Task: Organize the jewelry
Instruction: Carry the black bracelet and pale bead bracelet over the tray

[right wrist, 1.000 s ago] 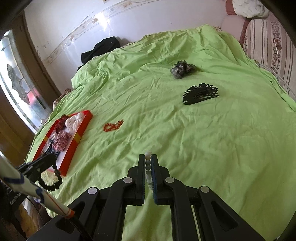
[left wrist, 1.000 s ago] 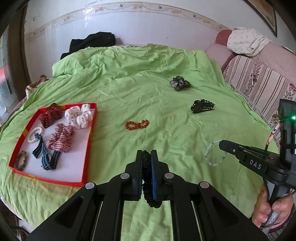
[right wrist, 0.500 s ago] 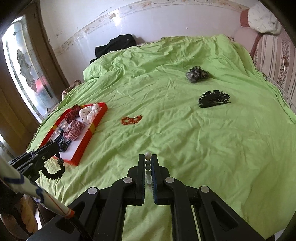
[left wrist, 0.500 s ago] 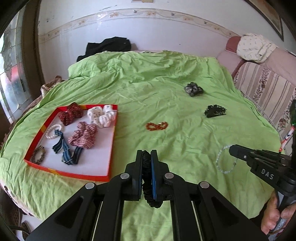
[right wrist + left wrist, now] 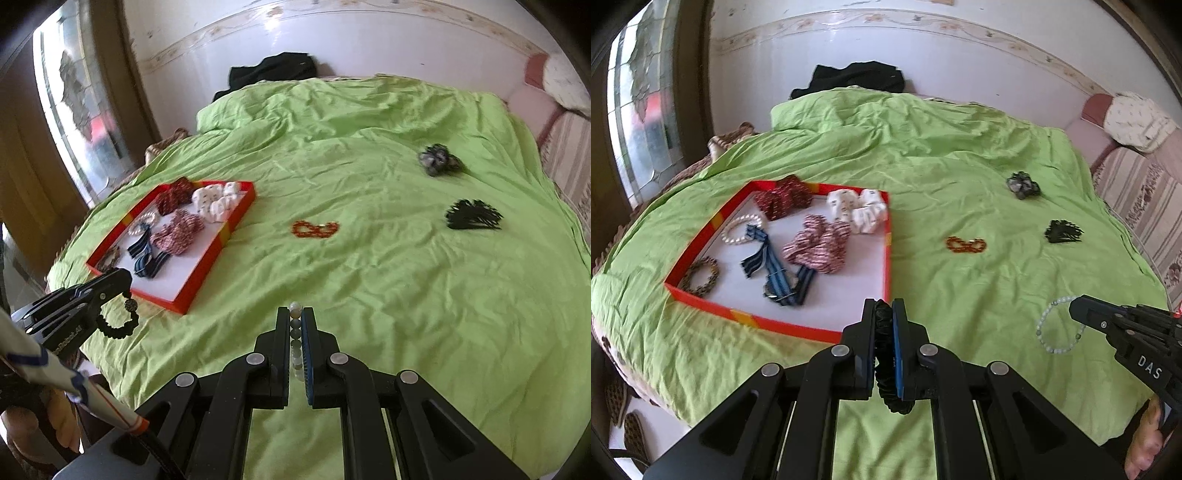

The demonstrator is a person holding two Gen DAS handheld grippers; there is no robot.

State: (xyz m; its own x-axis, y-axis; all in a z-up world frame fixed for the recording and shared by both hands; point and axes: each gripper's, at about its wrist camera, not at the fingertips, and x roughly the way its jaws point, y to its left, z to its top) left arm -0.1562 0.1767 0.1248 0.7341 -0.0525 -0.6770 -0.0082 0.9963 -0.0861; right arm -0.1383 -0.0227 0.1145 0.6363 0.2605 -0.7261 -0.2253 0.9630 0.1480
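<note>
My left gripper (image 5: 884, 308) is shut on a black bead bracelet (image 5: 886, 365), held above the bed just in front of the red tray's (image 5: 783, 322) near edge; it also shows in the right wrist view (image 5: 120, 321). My right gripper (image 5: 295, 314) is shut on a pale bead bracelet (image 5: 295, 332), which hangs as a loop in the left wrist view (image 5: 1057, 325). The tray holds several scrunchies, bracelets and a striped watch strap. On the green sheet lie a red bead bracelet (image 5: 966, 244), a black hair claw (image 5: 1063, 232) and a grey scrunchie (image 5: 1022, 184).
The bed's green sheet (image 5: 960, 155) fills the view. Black cloth (image 5: 855, 77) lies at the far edge by the white wall. A striped sofa (image 5: 1137, 192) stands at the right. A window (image 5: 74, 110) is at the left. Slippers (image 5: 626, 417) lie on the floor.
Both grippers have swung left toward the tray, each still holding its bracelet. The tray now sits closer and more central in both views.
</note>
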